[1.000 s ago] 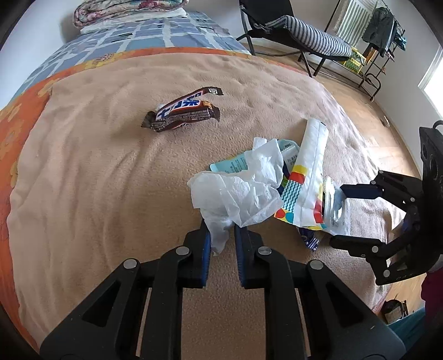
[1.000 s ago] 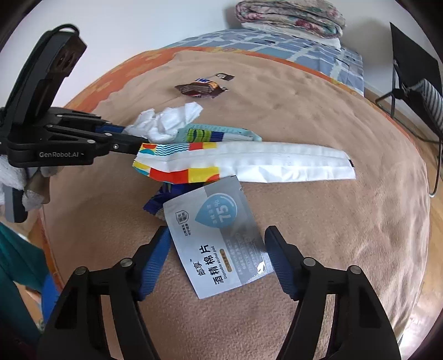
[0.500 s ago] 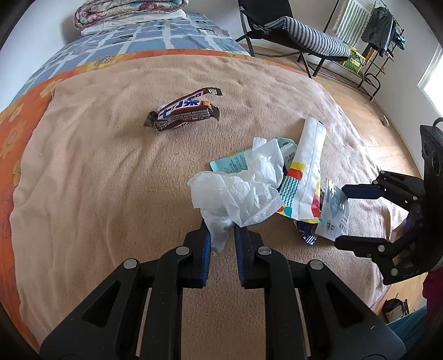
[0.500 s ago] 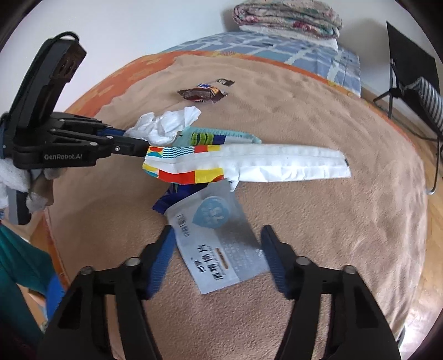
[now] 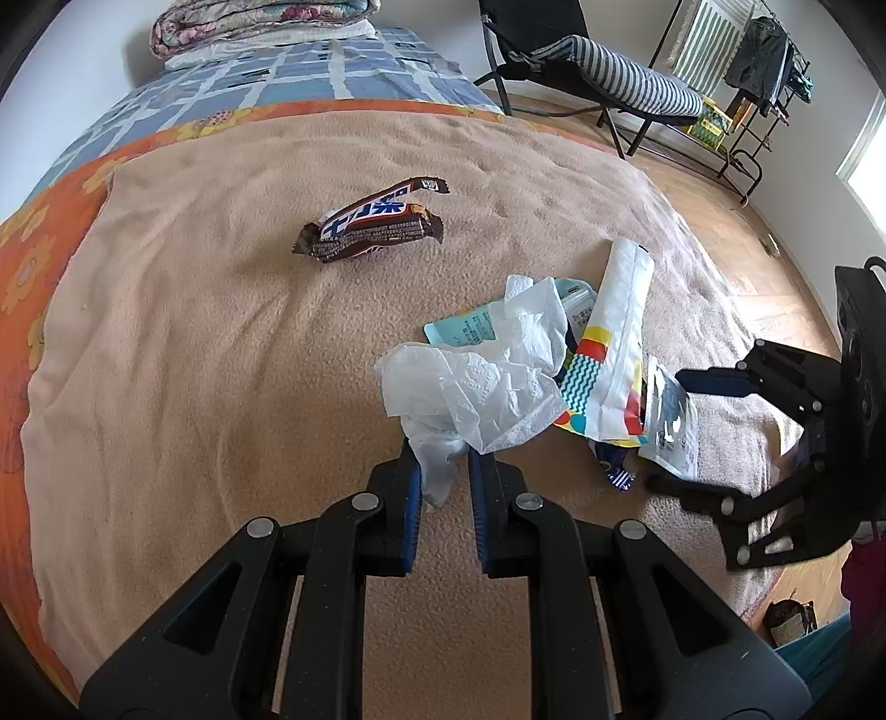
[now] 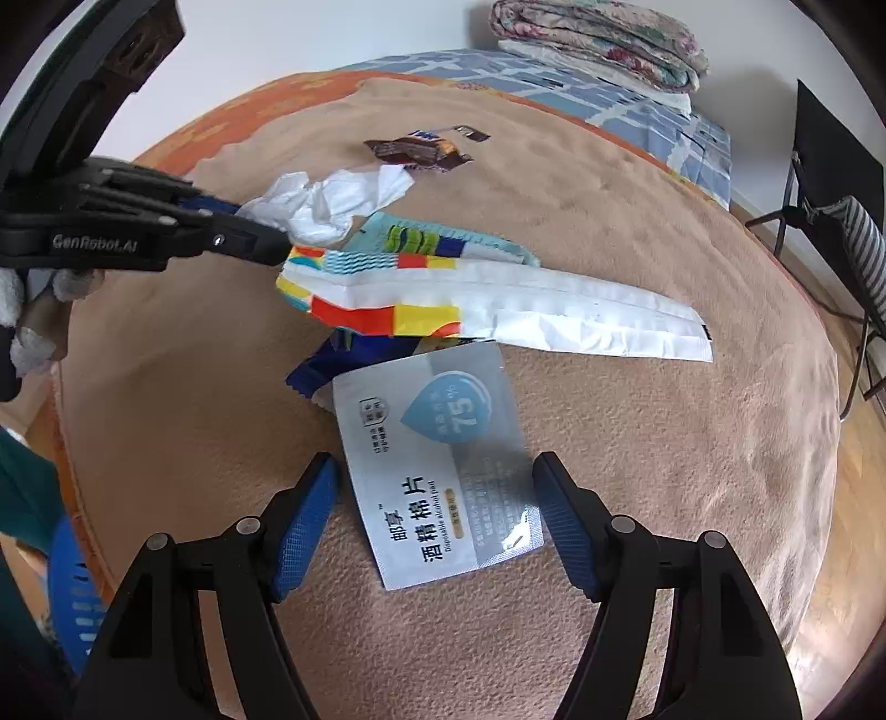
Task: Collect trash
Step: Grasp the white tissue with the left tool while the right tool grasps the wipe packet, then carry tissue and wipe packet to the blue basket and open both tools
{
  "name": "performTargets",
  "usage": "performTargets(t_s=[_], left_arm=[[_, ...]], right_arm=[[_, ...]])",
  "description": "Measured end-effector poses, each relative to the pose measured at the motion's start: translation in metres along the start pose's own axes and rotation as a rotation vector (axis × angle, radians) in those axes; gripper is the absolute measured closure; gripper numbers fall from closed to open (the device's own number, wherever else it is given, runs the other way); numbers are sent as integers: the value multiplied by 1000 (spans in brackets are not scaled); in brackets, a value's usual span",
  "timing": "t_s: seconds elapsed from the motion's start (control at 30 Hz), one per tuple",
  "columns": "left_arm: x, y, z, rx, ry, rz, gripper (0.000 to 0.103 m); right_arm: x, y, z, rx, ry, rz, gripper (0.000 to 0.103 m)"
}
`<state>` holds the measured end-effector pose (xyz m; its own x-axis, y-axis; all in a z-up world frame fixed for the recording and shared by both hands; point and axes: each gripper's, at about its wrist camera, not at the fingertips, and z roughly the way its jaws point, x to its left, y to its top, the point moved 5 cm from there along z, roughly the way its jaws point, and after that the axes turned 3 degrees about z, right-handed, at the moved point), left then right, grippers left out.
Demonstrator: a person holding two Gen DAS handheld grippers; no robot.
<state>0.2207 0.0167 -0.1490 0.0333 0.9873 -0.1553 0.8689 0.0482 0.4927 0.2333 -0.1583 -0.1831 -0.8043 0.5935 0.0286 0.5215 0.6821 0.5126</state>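
Trash lies on a tan blanket (image 5: 166, 354) on a bed. My left gripper (image 5: 446, 471) is shut on a crumpled white tissue (image 5: 482, 387), which also shows in the right wrist view (image 6: 332, 202). Beside it lie a long white and colourful wrapper (image 5: 614, 327) (image 6: 498, 304), a teal packet (image 5: 465, 329) and a small blue wrapper (image 6: 343, 360). My right gripper (image 6: 434, 493) is open with its jaws on either side of a silver alcohol-pad sachet (image 6: 443, 471) (image 5: 667, 426). A brown candy bar wrapper (image 5: 371, 227) (image 6: 421, 149) lies farther off.
Folded quilts (image 5: 249, 22) sit at the head of the bed on a blue checked sheet (image 5: 277, 72). A striped folding chair (image 5: 598, 72) and a clothes rack (image 5: 769, 61) stand on the wooden floor to the right. The bed edge is near my right gripper.
My right gripper has moved forward, so the silver sachet now lies between its open jaws. My left gripper still holds the tissue in the same place.
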Motion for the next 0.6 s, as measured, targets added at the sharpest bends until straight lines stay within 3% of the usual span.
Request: performTargets(t_s=[0.03,0.07,0.27,0.6], left_arm=[[0,1,-1,-1,1,1,89],[0,1,-2,-3,2,2,89],[1,2,-7,-12,3,-5,89],[-4,-5,-36,-47,-14,6,89]], right_arm=[[-4,0,-2,-6,-5,9,41],[-7,-1,-2,-6,-4,19,42],[-24,-4,-10,-32,16,100,42],[-9,2,-45,-108,-10,103,42]])
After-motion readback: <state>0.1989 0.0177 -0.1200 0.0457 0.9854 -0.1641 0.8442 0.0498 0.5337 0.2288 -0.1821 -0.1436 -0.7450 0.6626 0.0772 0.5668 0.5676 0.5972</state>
